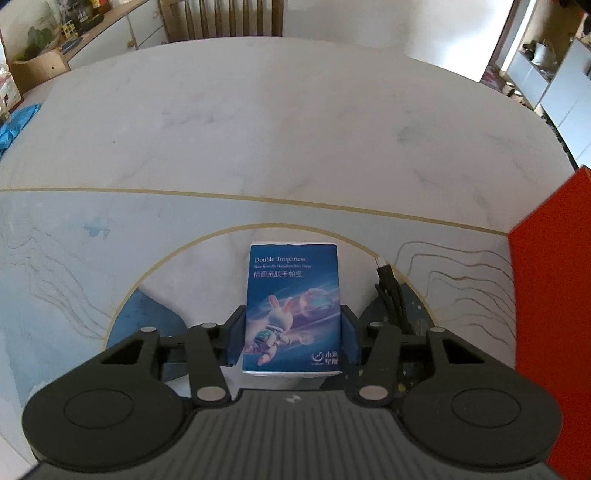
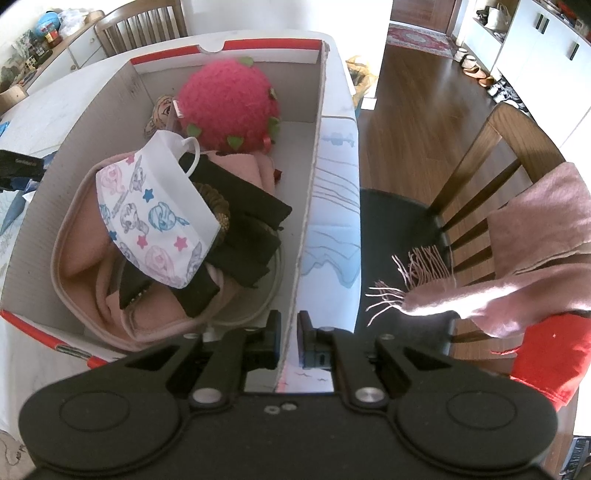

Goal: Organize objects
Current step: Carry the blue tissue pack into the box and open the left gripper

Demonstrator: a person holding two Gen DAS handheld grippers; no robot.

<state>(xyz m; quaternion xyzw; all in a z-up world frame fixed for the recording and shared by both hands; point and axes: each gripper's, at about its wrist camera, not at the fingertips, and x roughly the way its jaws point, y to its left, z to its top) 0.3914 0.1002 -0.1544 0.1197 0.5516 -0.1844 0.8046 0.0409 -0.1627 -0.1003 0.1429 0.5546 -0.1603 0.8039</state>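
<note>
In the left wrist view a blue tissue pack (image 1: 293, 306) with a rabbit print sits between the two fingers of my left gripper (image 1: 293, 338), which is shut on its sides, just above the marble table (image 1: 258, 147). A black cable (image 1: 391, 295) lies right of it. In the right wrist view my right gripper (image 2: 290, 341) is shut on the right wall of the cardboard box (image 2: 312, 177). The box holds a red plush ball (image 2: 229, 99), a printed face mask (image 2: 155, 214), black pouches (image 2: 251, 229) and pink cloth (image 2: 85, 254).
The box's red outer side (image 1: 546, 295) stands at the right of the left wrist view. A wooden chair (image 2: 480, 177) with a pink scarf (image 2: 517, 266) and red cloth (image 2: 550, 350) stands right of the table. Another chair (image 1: 221, 18) is at the far side.
</note>
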